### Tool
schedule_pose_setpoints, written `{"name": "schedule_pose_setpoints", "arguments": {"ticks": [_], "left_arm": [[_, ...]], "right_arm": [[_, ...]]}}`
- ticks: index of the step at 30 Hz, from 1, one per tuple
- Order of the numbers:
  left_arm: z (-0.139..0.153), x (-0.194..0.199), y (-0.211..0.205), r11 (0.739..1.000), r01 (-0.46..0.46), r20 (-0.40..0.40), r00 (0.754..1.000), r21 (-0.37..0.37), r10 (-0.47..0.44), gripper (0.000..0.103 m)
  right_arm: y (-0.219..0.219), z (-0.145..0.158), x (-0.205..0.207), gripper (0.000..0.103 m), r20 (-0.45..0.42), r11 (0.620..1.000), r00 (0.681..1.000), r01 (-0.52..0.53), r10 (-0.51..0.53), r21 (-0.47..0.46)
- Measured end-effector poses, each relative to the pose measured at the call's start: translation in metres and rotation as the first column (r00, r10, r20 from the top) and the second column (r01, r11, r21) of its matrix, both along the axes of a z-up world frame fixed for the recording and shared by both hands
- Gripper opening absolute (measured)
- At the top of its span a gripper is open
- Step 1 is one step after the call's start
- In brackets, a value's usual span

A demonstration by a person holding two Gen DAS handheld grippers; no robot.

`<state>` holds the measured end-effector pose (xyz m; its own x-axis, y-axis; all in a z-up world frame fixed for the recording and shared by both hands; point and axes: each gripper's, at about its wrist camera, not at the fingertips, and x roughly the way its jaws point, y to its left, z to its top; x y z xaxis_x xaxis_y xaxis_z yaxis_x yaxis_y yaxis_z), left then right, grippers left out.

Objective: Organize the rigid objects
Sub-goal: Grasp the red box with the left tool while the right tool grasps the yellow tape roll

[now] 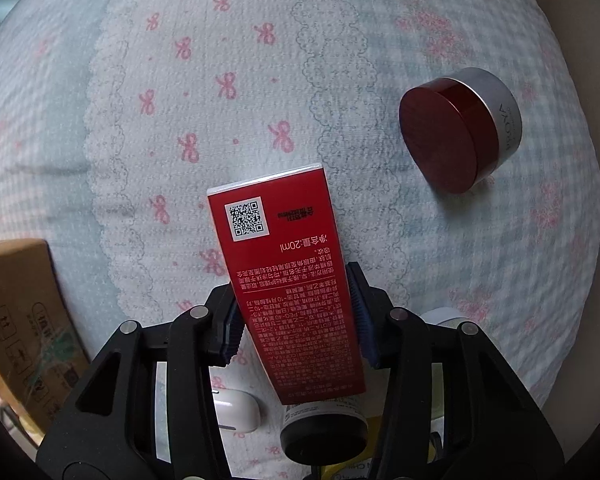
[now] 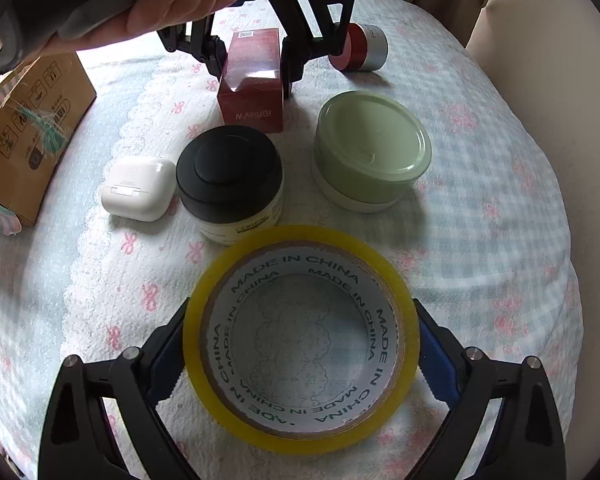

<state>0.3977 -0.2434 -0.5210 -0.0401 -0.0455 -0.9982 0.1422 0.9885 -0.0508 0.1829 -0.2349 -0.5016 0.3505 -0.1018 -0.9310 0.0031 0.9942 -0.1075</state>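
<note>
A tall red carton with a QR code stands upright on the bow-print cloth, and my left gripper is shut on its sides, pointing straight down. The right wrist view shows the same carton held by that left gripper, with a hand above it. A yellow tape roll lies flat between the fingers of my right gripper; both blue pads touch its rim. A red-lidded silver jar lies on its side to the carton's right.
Near the carton stand a black-lidded cream jar, a green lidded container and a white earbud case. A cardboard box sits at the left edge. The checked cloth drops off at the right.
</note>
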Motion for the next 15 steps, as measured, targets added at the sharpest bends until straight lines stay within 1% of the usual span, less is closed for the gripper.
{"name": "schedule_pose_setpoints", "arguments": {"ticks": [4, 7, 9, 15], "left_arm": [[0.009, -0.008, 0.001, 1.000, 0.007, 0.029, 1.000, -0.008, -0.006, 0.042], [0.024, -0.008, 0.009, 1.000, 0.011, 0.064, 0.998, -0.021, -0.009, 0.042], [0.039, -0.016, 0.021, 0.999, 0.016, 0.086, 0.996, -0.030, -0.013, 0.042], [0.080, -0.022, 0.023, 0.998, 0.017, 0.145, 0.989, -0.058, -0.008, 0.042]], "right_arm": [[-0.006, 0.001, 0.003, 0.096, -0.002, 1.000, 1.000, -0.001, 0.001, 0.020], [-0.006, 0.004, -0.001, 0.096, 0.002, 1.000, 1.000, 0.002, -0.002, 0.029], [-0.006, 0.008, -0.006, 0.096, 0.008, 0.999, 1.000, 0.007, -0.008, 0.033], [-0.011, 0.031, -0.011, 0.096, 0.045, 0.999, 0.999, 0.013, -0.015, 0.035]]}}
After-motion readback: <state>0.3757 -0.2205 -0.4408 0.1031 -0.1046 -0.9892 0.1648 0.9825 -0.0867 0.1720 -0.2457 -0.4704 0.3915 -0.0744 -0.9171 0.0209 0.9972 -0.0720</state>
